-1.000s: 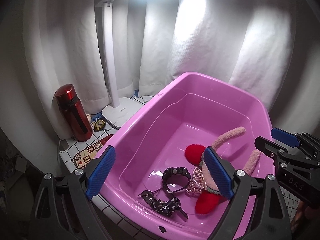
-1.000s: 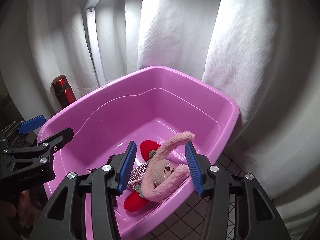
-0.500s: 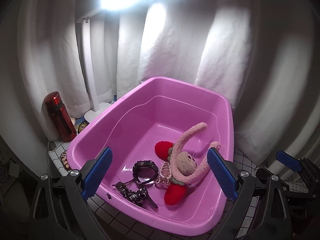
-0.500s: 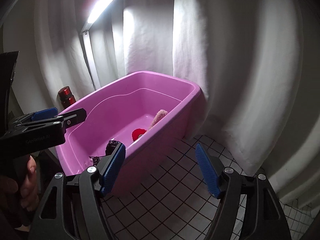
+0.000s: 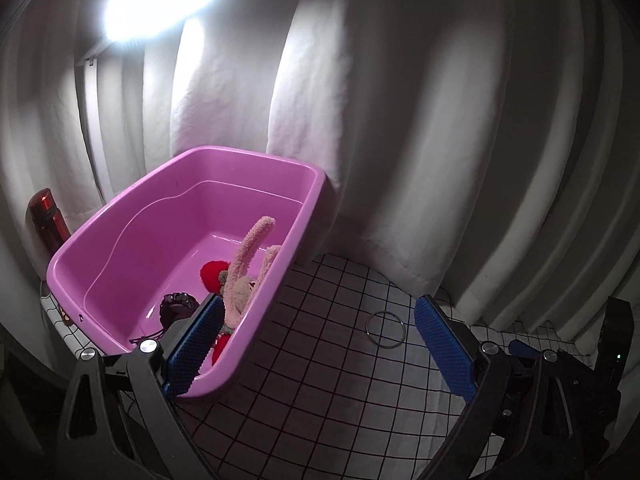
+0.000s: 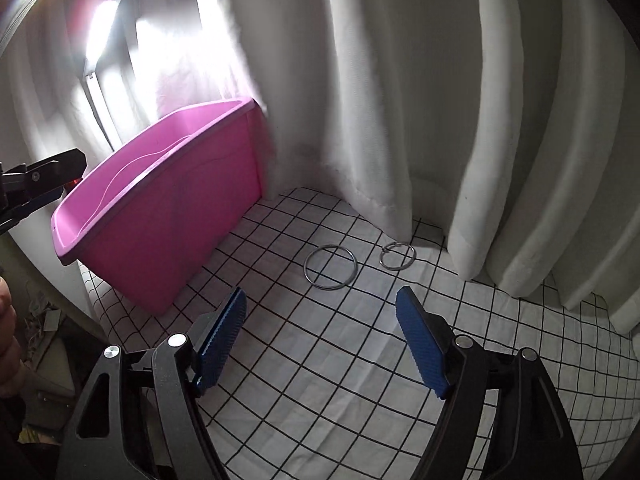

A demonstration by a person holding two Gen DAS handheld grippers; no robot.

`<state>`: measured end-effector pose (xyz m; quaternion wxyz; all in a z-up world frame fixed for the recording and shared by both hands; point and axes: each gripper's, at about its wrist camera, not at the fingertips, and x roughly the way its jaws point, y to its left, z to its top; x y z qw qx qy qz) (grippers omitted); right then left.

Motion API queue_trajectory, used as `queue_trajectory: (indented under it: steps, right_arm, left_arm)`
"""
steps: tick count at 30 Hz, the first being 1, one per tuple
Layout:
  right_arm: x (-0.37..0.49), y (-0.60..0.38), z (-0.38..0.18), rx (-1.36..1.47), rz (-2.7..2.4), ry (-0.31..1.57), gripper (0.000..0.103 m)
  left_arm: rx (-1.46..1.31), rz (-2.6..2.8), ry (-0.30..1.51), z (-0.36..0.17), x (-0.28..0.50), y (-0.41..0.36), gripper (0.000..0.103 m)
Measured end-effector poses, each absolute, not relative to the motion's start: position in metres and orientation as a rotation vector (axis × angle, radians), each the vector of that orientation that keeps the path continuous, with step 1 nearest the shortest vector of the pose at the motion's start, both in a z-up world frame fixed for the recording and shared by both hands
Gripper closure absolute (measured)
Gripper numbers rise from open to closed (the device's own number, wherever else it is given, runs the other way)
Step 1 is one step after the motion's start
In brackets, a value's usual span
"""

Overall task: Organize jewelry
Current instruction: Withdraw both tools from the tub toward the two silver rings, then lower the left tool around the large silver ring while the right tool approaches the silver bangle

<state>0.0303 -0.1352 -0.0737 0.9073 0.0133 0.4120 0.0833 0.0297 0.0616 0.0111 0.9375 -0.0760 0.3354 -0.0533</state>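
R gripper (image 6: 320, 344) jaws just widened, empty. Big ring (image 6: 330, 267) just ahead: thin, stiff, slippery, lies flat; I'd pinch its rim.

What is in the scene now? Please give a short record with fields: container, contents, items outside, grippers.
container: pink tub on checked cloth
contents: plush toy, dark bracelet
items outside: large metal ring and small metal ring, lying apart on the cloth
left gripper: open, holds nothing
right gripper: open, jaws just opened further, nothing between them, large ring ahead of it
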Motion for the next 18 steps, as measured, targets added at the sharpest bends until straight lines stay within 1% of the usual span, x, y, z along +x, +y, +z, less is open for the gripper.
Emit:
queue_trajectory:
  steps: [9,18]
  right_arm:
    - [0.048,-0.178,-0.107,0.012,0.150,0.900,0.028]
    - [0.100,-0.196,-0.149,-0.033,0.198,0.923,0.028]
  left_arm:
    - [-0.105,-0.139,0.779,-0.032,0.038,-0.005,0.009]
    - [-0.089,-0.073,0.865,-0.102,0.080,-0.044,0.009]
